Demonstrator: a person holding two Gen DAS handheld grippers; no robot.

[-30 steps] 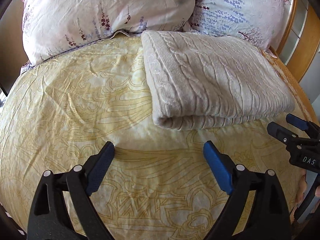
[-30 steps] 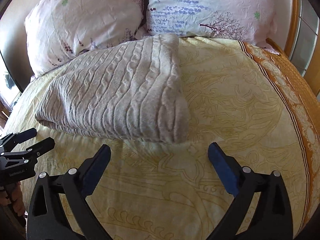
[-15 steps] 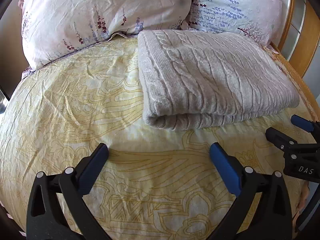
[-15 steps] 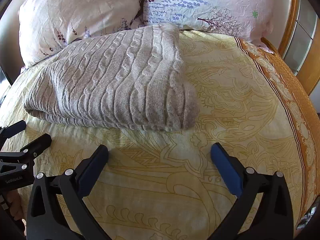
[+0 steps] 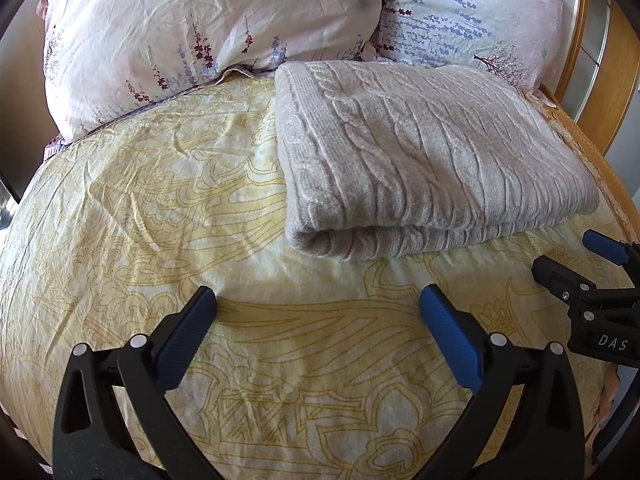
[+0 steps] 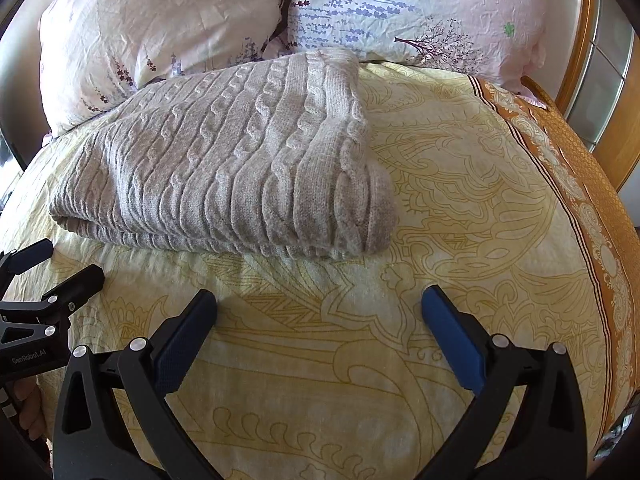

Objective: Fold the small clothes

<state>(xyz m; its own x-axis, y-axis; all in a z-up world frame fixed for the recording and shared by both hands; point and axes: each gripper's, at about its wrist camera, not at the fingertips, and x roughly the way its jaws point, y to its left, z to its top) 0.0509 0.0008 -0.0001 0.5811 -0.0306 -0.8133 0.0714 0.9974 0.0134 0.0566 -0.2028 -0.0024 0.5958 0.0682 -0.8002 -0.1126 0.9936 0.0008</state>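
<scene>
On the bed (image 5: 200,208), I see the folded sweater (image 5: 420,152); my left tongs (image 5: 318,308) and right tongs (image 6: 320,308) gape, empty.

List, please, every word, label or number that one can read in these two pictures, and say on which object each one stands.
"DAS": white letters on the black body of the right gripper, seen at the edge of the left wrist view; more letters may be cut off.
"GenRobot.AI": small white print on the black body of the left gripper, seen in the right wrist view.
No text shows on the folded grey sweater, the pillows or the yellow bedsheet.
</scene>
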